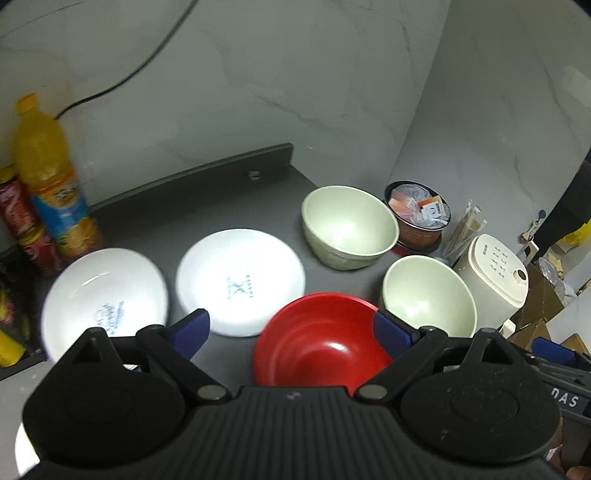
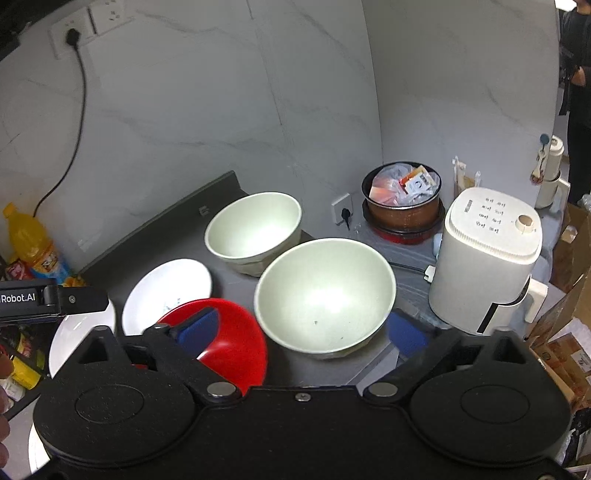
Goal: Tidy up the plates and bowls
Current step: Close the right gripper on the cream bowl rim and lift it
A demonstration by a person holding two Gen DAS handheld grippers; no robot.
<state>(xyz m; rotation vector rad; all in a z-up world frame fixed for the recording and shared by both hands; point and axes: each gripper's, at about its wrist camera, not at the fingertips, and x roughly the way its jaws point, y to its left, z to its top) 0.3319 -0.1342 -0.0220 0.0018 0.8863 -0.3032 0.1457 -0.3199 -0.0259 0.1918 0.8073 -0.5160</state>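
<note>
Marble-patterned walls back a dark grey counter (image 1: 155,229) crowded with dishes: two white plates (image 1: 103,299) (image 1: 240,280) at centre left, two pale green bowls (image 1: 347,225) (image 1: 428,299) at right, a red bowl (image 1: 317,339) low in the middle. Over the red bowl, the left gripper (image 1: 295,328) has its blue pads spread apart, gripping nothing. In the right wrist view, the right gripper (image 2: 306,328) stands wide around the nearer green bowl (image 2: 325,295), pads off its rim.

Grey countertop (image 1: 155,221) against white marble-veined walls (image 2: 221,110) (wall socket (image 2: 92,18) above)
</note>
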